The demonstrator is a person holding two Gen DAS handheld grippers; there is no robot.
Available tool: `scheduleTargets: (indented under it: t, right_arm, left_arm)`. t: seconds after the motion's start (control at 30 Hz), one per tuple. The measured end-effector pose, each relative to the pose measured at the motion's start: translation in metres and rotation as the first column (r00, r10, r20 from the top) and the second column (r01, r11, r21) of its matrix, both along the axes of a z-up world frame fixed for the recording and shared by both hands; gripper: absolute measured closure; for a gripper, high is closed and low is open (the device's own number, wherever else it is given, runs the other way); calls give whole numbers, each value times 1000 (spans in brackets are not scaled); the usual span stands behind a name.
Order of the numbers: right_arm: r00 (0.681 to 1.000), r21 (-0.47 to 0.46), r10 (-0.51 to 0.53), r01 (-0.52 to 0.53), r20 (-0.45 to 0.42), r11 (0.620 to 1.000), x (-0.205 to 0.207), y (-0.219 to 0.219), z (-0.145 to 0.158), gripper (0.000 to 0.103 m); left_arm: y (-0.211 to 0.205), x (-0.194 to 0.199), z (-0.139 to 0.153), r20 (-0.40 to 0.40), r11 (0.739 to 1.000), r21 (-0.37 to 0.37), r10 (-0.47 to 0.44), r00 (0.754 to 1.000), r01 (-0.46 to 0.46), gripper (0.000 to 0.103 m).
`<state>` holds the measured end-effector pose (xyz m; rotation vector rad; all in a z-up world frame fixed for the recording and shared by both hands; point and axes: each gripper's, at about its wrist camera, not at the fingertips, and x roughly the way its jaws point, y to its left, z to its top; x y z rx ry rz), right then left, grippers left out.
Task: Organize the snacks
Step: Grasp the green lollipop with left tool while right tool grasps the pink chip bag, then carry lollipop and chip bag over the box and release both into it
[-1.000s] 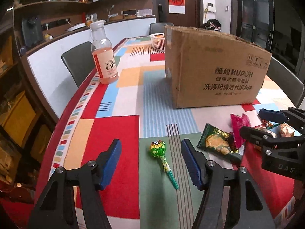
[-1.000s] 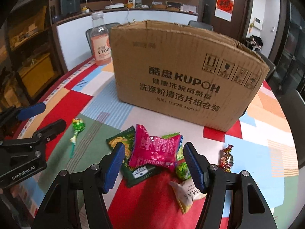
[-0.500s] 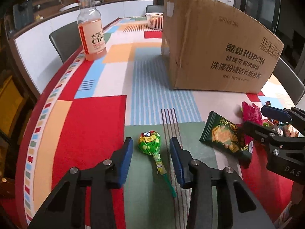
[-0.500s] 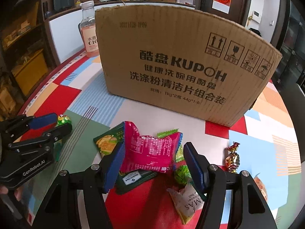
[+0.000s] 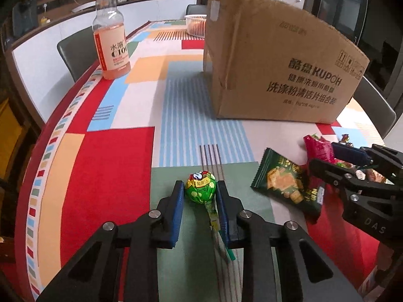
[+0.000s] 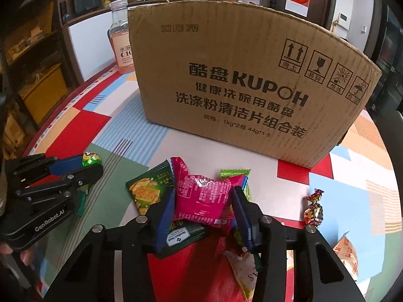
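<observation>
Two grippers are lowered over the tablecloth (image 5: 105, 176). Left gripper (image 5: 199, 196) jaws are clamped on the green lollipop (image 5: 200, 187), near the table's left edge. Right gripper (image 6: 204, 209) jaws, just closing, are pressed onto the pink snack packet (image 6: 201, 196) before the cardboard box (image 6: 239, 80), over the green cracker packet (image 6: 146, 191).

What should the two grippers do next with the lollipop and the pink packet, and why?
Probably lift both straight up, then carry them over the cardboard box. The left gripper is shut on the lollipop, and the right gripper has just been closing on the pink packet, pads now against its sides.
</observation>
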<state>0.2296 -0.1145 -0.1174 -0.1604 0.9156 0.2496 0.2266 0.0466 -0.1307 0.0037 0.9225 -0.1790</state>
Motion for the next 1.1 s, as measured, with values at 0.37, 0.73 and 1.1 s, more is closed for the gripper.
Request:
scheduleTargets:
  t: [0.37, 0.73, 1.1]
  right_arm:
    - [998, 34, 13, -15, 59, 999, -13, -6, 24, 60]
    - [987, 77, 10, -23, 163, 997, -32, -19, 63, 60]
    - [964, 111, -39, 10, 264, 994, -44, -51, 104, 60]
  left_arm:
    - [-12, -16, 39, 75, 999, -17, -28, 997, 29, 77]
    - [-30, -36, 83, 177, 997, -23, -69, 982, 75, 77]
    - [-54, -43, 124, 302, 992, 22, -125, 945, 124, 77]
